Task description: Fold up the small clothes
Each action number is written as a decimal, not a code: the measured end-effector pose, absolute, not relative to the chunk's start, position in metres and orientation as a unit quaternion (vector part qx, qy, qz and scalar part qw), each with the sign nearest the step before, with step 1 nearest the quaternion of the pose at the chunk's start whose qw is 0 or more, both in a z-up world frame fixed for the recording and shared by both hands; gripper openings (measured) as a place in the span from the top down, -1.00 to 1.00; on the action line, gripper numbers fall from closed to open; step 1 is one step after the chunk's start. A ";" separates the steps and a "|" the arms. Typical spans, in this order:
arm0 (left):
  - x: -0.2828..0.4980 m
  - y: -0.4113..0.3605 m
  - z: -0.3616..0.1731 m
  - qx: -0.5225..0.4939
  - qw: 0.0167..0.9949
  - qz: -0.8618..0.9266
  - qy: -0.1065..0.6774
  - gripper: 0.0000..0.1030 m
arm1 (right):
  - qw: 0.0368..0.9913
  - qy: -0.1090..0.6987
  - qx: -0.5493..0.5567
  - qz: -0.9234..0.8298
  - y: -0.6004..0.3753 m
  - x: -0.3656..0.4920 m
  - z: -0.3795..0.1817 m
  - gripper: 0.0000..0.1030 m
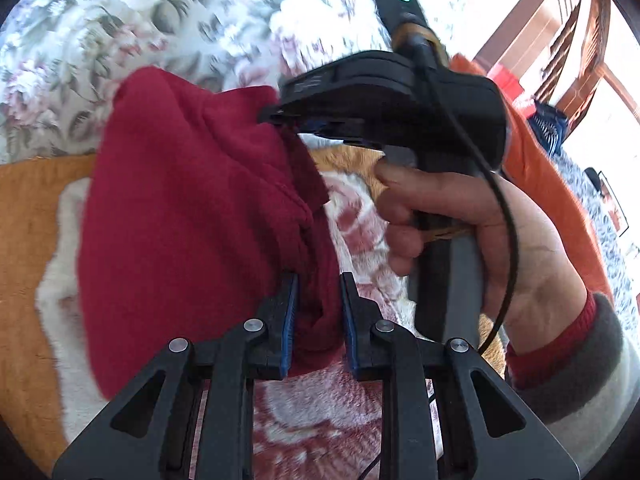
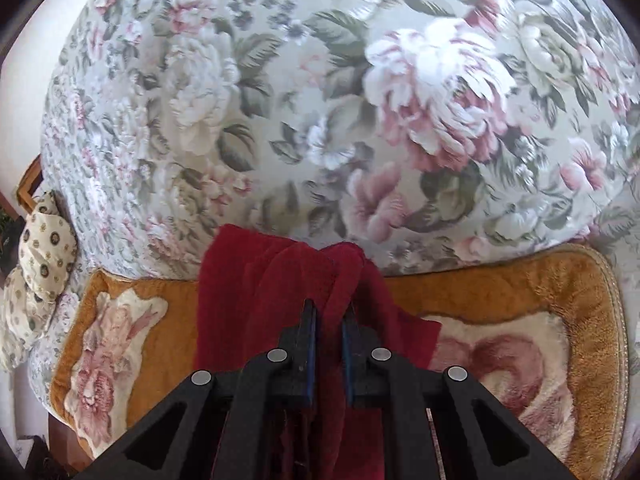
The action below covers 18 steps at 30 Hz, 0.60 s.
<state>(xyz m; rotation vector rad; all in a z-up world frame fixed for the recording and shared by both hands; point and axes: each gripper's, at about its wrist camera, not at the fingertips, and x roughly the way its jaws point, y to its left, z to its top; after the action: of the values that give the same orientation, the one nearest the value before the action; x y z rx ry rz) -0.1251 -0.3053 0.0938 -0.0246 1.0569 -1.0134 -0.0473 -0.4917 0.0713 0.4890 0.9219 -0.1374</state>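
A dark red fleece cloth [image 1: 192,208] hangs bunched between both grippers above the seat. My left gripper [image 1: 318,280] is shut on a thick fold of its lower edge. In the left wrist view the right gripper [image 1: 280,116], held in a bare hand, pinches the cloth's upper edge. In the right wrist view the same red cloth [image 2: 272,288] drapes over and between the fingers of my right gripper [image 2: 330,308], which is shut on it. Part of the cloth hangs down out of sight below the fingers.
An orange plush seat mat [image 2: 520,280] with a cream and pink rose pattern lies under the cloth. A floral sofa back [image 2: 320,100] rises behind it. A cream patterned cushion [image 2: 40,256] sits at far left. Wooden furniture [image 1: 580,40] stands at right.
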 end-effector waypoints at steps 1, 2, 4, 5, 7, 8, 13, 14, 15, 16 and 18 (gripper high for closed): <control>-0.126 -0.311 0.091 -0.002 0.741 -0.460 0.489 0.63 | 0.856 0.451 0.244 -0.071 -0.495 -0.046 0.059 0.81; -0.127 -0.314 0.092 0.014 0.740 -0.458 0.492 0.63 | 0.848 0.458 0.256 -0.071 -0.498 -0.047 0.050 0.77; -0.132 -0.305 0.104 0.026 0.739 -0.467 0.485 0.60 | 0.846 0.445 0.285 -0.068 -0.504 -0.056 0.047 0.67; -0.132 -0.297 0.112 0.026 0.739 -0.471 0.480 0.50 | 0.849 0.431 0.299 -0.063 -0.507 -0.063 0.052 0.48; -0.133 -0.273 0.129 0.025 0.748 -0.469 0.469 -0.05 | 0.854 0.412 0.314 -0.050 -0.508 -0.077 0.065 0.24; -0.130 -0.261 0.134 0.017 0.755 -0.466 0.460 -0.39 | 0.855 0.406 0.320 -0.045 -0.508 -0.084 0.072 0.23; -0.120 -0.205 0.131 0.012 0.805 -0.399 0.439 -0.45 | 0.861 0.412 0.297 -0.004 -0.475 -0.126 0.095 0.20; -0.115 -0.201 0.124 0.019 0.814 -0.380 0.439 -0.45 | 0.863 0.413 0.290 0.012 -0.463 -0.135 0.097 0.20; -0.119 -0.196 0.118 0.025 0.818 -0.365 0.444 -0.45 | 0.863 0.416 0.286 0.022 -0.454 -0.143 0.096 0.20; -0.112 -0.195 0.110 0.027 0.819 -0.354 0.450 -0.45 | 0.862 0.420 0.282 0.028 -0.445 -0.149 0.095 0.20; -0.108 -0.185 0.100 0.006 0.813 -0.360 0.457 -0.45 | 0.859 0.432 0.271 0.039 -0.427 -0.157 0.089 0.20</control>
<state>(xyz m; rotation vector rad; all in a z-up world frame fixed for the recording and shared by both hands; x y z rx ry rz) -0.1083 -0.1851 0.0999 0.0129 0.9757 -0.7690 -0.1574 -0.4269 0.0890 0.5697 0.9068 0.0815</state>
